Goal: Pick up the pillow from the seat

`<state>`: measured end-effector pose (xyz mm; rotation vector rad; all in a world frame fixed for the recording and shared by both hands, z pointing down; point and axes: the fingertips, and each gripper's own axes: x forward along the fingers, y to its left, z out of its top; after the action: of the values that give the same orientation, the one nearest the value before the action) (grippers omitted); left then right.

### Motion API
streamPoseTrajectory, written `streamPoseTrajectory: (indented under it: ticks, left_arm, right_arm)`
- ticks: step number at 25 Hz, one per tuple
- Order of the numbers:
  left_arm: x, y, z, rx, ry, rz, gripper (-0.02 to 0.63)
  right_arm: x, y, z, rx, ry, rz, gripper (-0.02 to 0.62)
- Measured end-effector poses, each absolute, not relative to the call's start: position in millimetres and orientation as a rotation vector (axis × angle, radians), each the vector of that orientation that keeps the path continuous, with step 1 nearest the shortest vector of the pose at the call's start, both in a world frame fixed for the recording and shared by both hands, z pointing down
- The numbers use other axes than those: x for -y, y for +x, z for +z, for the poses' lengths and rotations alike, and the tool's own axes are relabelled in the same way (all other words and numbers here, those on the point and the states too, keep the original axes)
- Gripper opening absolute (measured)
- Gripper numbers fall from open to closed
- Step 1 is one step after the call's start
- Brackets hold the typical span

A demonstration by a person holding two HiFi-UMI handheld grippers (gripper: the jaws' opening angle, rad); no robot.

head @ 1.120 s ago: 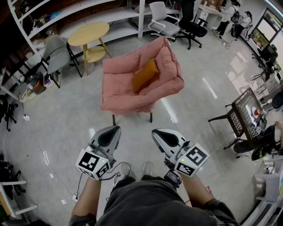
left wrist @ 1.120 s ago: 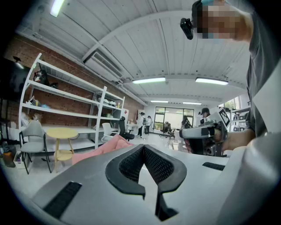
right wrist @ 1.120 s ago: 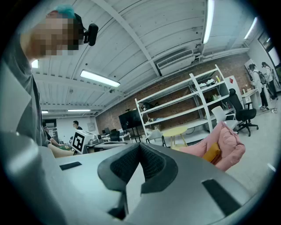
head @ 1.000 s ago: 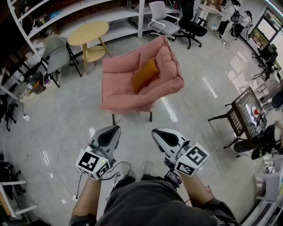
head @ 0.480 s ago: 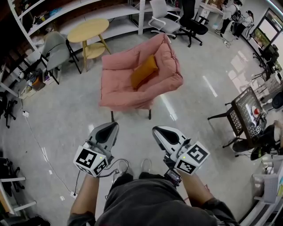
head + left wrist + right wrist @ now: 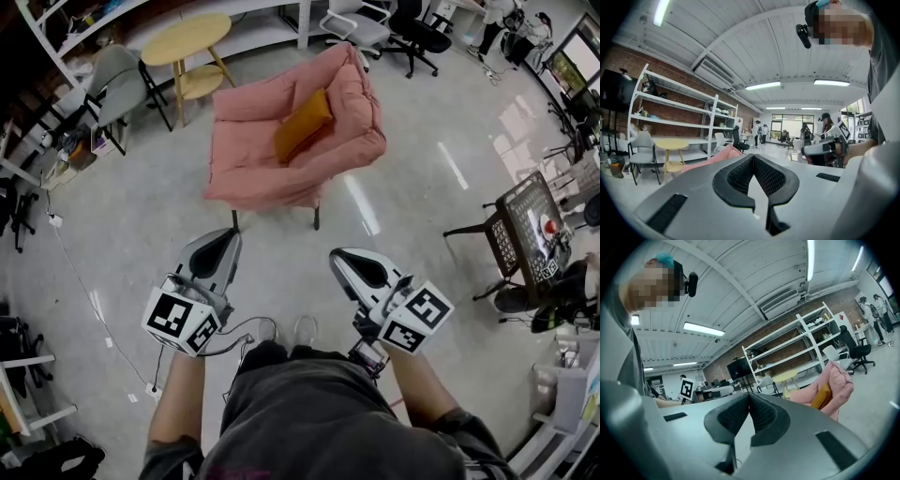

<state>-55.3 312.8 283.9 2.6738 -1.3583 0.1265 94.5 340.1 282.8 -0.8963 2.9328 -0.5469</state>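
Note:
An orange pillow (image 6: 302, 124) leans on the seat of a padded pink armchair (image 6: 253, 169) in the upper middle of the head view. The same pillow (image 6: 821, 396) shows at the right of the right gripper view. My left gripper (image 6: 228, 235) is held low, in front of the chair and well short of it, its jaws shut with nothing between them (image 6: 753, 157). My right gripper (image 6: 337, 256) is level with it to the right, also shut and empty (image 6: 749, 396). Both point toward the chair across bare floor.
A round yellow side table (image 6: 186, 39) and a grey chair (image 6: 114, 80) stand left of the armchair. White shelving (image 6: 141, 19) and office chairs (image 6: 357, 25) line the back. A black wire table (image 6: 527, 232) is at the right. Cables (image 6: 94, 309) run along the floor at the left.
The view has come slightly nearer the armchair. Both grippers have spread a little apart, the left one sliding left; both stay shut.

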Motion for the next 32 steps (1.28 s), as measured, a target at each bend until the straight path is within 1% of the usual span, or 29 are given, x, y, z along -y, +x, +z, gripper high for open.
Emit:
streamPoseTrajectory:
  ticks: [12,23,28,32]
  left_arm:
    - [-264,-50,269,1.369,2.702,0.102,0.011]
    - [-170,-110,289,1.309,2.699,0.108,0.011]
    - [-116,-164,292,1.279,2.697,0.088,0.011]
    - [-80,-185,288,1.239,2.719,0.075,0.011]
  right_arm:
    - [-301,121,286,-2.914,-0.96,-0.558,0.008]
    - [-216,62,300,-2.92,-1.032,-0.604,0.008]
    - [-166,17,304,-2.913,-1.092,-0.606,0.008]
    - [-136,-5,301,-2.895,-1.143,-0.6,0.008]
